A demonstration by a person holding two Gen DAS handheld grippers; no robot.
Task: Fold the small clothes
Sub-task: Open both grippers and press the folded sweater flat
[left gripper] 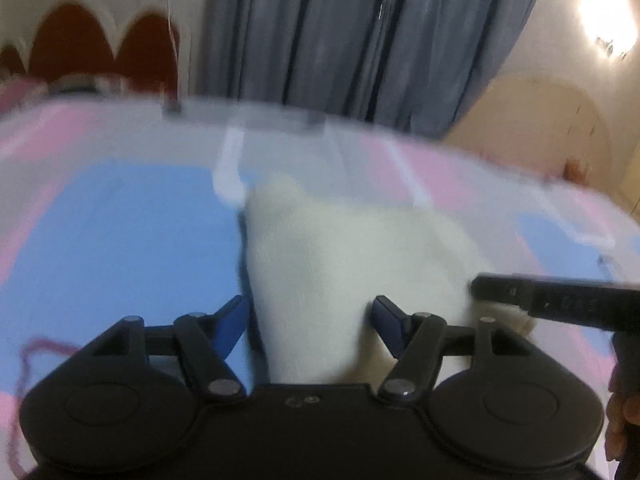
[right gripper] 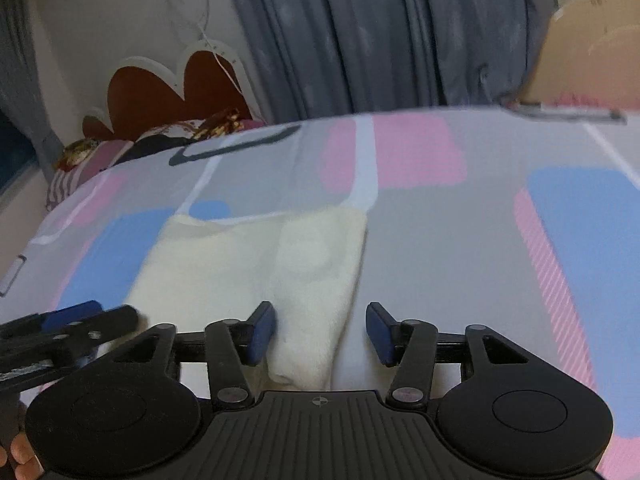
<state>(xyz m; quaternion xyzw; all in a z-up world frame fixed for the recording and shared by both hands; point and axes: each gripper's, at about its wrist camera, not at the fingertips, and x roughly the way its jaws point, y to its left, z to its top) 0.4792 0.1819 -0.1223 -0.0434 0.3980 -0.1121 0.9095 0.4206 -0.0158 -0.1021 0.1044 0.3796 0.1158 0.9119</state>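
Observation:
A small cream-white garment (left gripper: 336, 276) lies flat on a bedsheet with pink, blue and grey blocks (left gripper: 120, 240). My left gripper (left gripper: 308, 320) is open, its blue pads on either side of the garment's near left edge. In the right wrist view the garment (right gripper: 256, 272) shows a folded strip along its right side. My right gripper (right gripper: 320, 330) is open over that strip's near end. The right gripper also shows at the right of the left wrist view (left gripper: 560, 300), and the left gripper at the lower left of the right wrist view (right gripper: 68, 328). The left view is blurred.
Grey-blue curtains (right gripper: 380, 32) hang behind the bed. A scalloped red-brown headboard (right gripper: 176, 88) and patterned pillows (right gripper: 160, 136) are at the far left. A loose pink thread (left gripper: 24, 360) lies on the sheet at the near left. A wall lamp (left gripper: 608, 12) glows at the upper right.

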